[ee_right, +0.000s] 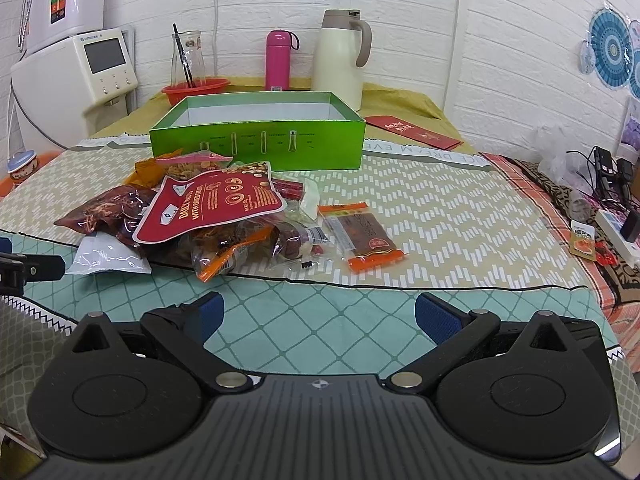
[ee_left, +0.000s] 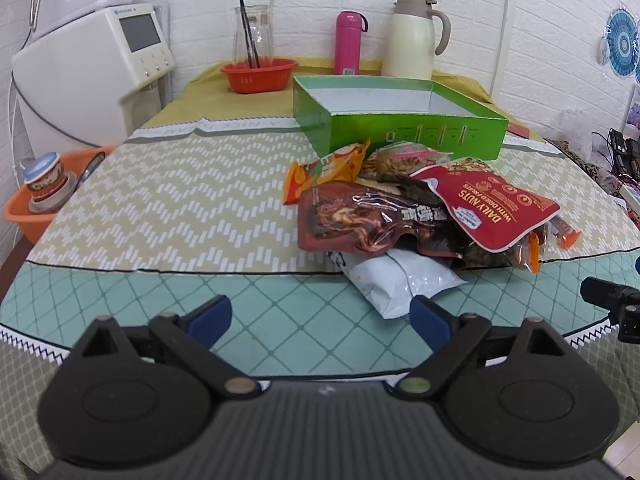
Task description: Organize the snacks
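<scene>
A pile of snack bags lies on the table in front of an open green box (ee_left: pixel 400 128) (ee_right: pixel 260 144), whose inside looks empty. On top is a red Daily Nuts pouch (ee_left: pixel 496 204) (ee_right: pixel 212 204), with a dark brown bag (ee_left: pixel 360 220) (ee_right: pixel 108 208), a white bag (ee_left: pixel 404 284) (ee_right: pixel 108 258) and an orange bag (ee_left: pixel 324 172) around it. A flat orange-edged bar pack (ee_right: pixel 360 236) lies apart to the right. My left gripper (ee_left: pixel 320 316) is open and empty at the table's near edge. My right gripper (ee_right: pixel 320 312) is open and empty too.
At the back stand a cream thermos jug (ee_left: pixel 416 36) (ee_right: pixel 340 64), a pink bottle (ee_left: pixel 348 40) (ee_right: pixel 278 60), and a red basket with a glass carafe (ee_left: pixel 256 72) (ee_right: pixel 192 88). A red envelope (ee_right: pixel 412 130) lies right of the box. A white appliance (ee_left: pixel 96 68) stands left. Cables and a power strip (ee_right: pixel 616 228) lie right.
</scene>
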